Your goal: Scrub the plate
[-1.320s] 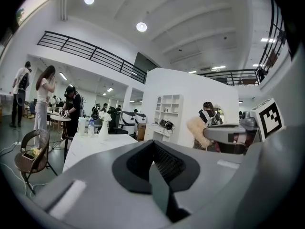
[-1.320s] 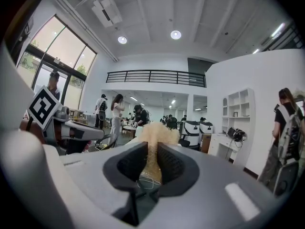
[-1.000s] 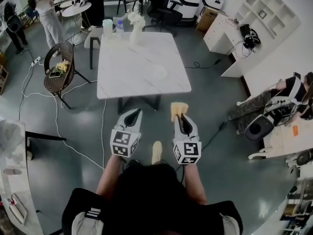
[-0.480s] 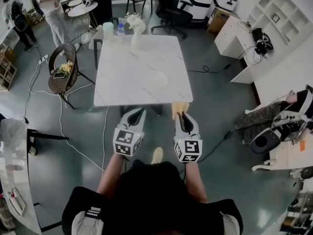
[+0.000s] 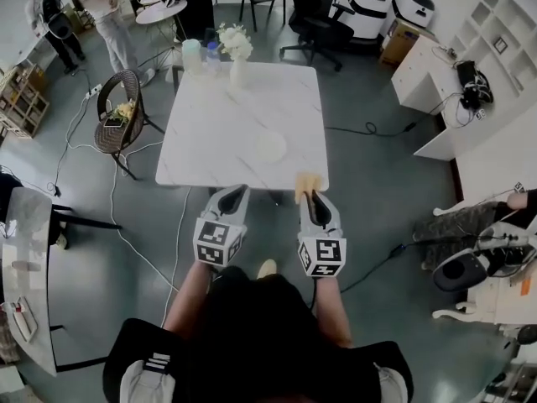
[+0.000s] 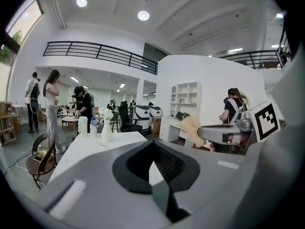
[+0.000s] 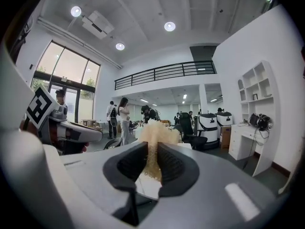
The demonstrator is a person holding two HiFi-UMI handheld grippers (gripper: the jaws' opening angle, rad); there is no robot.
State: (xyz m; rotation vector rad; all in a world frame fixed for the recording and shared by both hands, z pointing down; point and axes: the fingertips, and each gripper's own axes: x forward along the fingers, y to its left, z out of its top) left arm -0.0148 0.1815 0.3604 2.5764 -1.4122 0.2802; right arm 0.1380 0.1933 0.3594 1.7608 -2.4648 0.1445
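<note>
Plate (image 5: 270, 145), white and round, lies flat on the white desk (image 5: 210, 133), in the half nearer to the person and a little to the right of the middle. Nothing touches it.

The right claw (image 5: 312, 196) is closed on a yellow sponge (image 5: 307, 183). In the right gripper view the two jaws press the sponge from both sides, and its fluffy top stands out above their tips. In the head view the sponge is at the near edge of the desk, toward the right corner, near the plate but apart from it.

The left claw (image 5: 236, 193) is closed and empty. In the left gripper view its jaws meet with nothing between them. It is held beside the right claw, its tip also at the near edge of the desk.

At the far edge of the desk stand a vase (image 5: 237, 67) with white flowers, a pale cup (image 5: 192, 55) and a bottle (image 5: 212, 53). A wicker chair (image 5: 117, 116) stands on the floor to the left of the desk.
</note>
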